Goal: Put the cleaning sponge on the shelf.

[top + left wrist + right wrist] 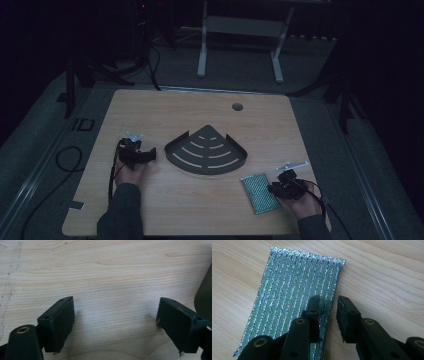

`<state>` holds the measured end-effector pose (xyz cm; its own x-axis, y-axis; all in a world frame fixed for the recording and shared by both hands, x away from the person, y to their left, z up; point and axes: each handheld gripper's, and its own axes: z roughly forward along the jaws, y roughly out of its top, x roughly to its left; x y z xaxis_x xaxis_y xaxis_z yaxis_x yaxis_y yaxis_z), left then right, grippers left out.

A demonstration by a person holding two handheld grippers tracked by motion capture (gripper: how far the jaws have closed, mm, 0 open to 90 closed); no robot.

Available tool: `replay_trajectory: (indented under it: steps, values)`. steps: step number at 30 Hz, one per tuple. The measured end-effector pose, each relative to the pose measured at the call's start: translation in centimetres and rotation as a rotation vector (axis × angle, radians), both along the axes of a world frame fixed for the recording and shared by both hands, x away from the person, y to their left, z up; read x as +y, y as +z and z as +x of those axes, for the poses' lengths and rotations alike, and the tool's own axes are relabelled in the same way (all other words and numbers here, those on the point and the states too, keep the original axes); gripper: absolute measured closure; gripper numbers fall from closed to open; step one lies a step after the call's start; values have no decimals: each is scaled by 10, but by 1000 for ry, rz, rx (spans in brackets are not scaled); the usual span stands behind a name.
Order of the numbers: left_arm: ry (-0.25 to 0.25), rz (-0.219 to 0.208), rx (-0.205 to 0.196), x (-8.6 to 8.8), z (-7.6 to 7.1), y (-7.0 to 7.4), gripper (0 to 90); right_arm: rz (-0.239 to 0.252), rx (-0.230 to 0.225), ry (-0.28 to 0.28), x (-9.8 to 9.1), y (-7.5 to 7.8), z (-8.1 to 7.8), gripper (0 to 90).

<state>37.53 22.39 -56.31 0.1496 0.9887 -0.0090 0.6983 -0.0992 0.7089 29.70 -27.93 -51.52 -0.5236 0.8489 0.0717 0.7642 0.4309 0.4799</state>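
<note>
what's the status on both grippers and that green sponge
Left gripper open over bare table, beside the dark corner rack. Right gripper nearly closed at the edge of the green sponge, which lies flat. Nothing in the way.

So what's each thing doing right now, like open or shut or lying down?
Left gripper: open wide, nothing between its jaws, over bare wood.
Right gripper: jaws narrowly apart, straddling the sponge's long edge.
Sparkly green sponge: lying flat on the table, not lifted.
Dark corner shelf: flat on the table, untouched.
</note>
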Motion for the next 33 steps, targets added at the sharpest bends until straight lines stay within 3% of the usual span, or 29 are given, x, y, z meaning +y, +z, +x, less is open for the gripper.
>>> replay_trajectory:
  steps: [21, 33]
  values:
    - [0, 0, 0, 0, 0, 0, 156, -43, 185, 45, 5, 4, 25, 783]
    - [0, -1, 0, 0, 0, 0, 155, -8, 328, 48, 1, 4, 44, 794]
